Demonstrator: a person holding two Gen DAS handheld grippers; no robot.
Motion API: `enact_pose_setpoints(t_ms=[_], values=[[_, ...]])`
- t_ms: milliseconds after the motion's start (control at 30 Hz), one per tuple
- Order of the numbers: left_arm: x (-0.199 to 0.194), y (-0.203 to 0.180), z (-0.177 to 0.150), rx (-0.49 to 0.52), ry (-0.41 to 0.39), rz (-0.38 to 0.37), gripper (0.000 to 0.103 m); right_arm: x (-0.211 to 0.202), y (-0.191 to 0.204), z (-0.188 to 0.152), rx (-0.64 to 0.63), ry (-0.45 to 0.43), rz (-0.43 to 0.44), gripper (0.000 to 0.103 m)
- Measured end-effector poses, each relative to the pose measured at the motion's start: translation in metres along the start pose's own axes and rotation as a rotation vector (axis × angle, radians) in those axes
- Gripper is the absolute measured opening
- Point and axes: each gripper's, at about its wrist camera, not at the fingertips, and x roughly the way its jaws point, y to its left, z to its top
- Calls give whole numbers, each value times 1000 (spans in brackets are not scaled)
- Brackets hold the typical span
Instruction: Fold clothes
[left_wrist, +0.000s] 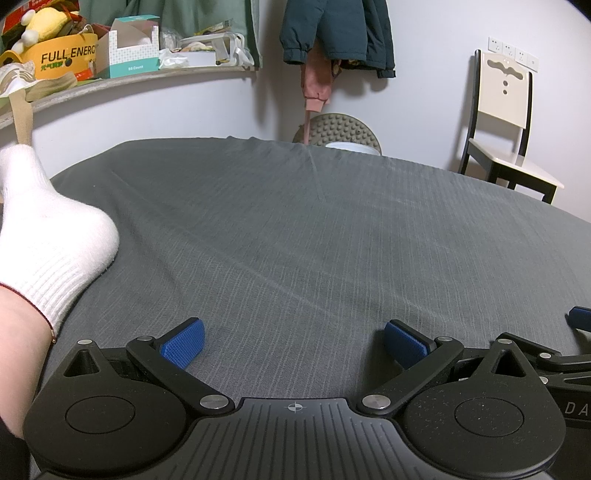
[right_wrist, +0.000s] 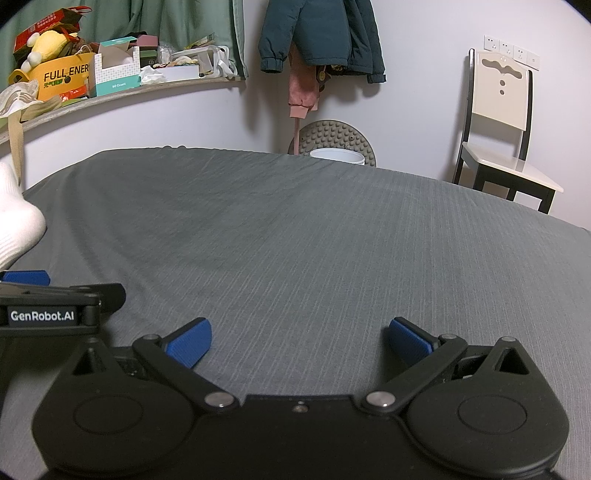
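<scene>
A grey ribbed sheet (left_wrist: 314, 229) covers the bed and fills both views; the same grey sheet (right_wrist: 295, 229) lies almost flat with faint creases. No loose garment shows on it. My left gripper (left_wrist: 293, 343) hovers low over the near part of the sheet, open, its blue pads (left_wrist: 184, 341) wide apart with nothing between them. My right gripper (right_wrist: 299, 341) sits beside it to the right, also open and empty. The left gripper's body (right_wrist: 48, 314) shows at the left edge of the right wrist view.
A person's foot in a white sock (left_wrist: 48, 229) rests on the sheet at the left. A cluttered shelf (left_wrist: 110, 77) runs along the back left wall. Jackets (left_wrist: 336, 33) hang on the wall, a round mat and white bucket (right_wrist: 336, 155) stand behind the bed, a chair (left_wrist: 506, 147) at the right.
</scene>
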Motion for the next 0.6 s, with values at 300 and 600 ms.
enact_pose_setpoints(t_ms=[300, 600], values=[[0, -1, 1, 0, 0, 1, 103, 0, 0, 0, 0, -1, 0, 103], [0, -1, 1, 1, 0, 4, 103, 1, 0, 0, 1, 0, 1, 103]])
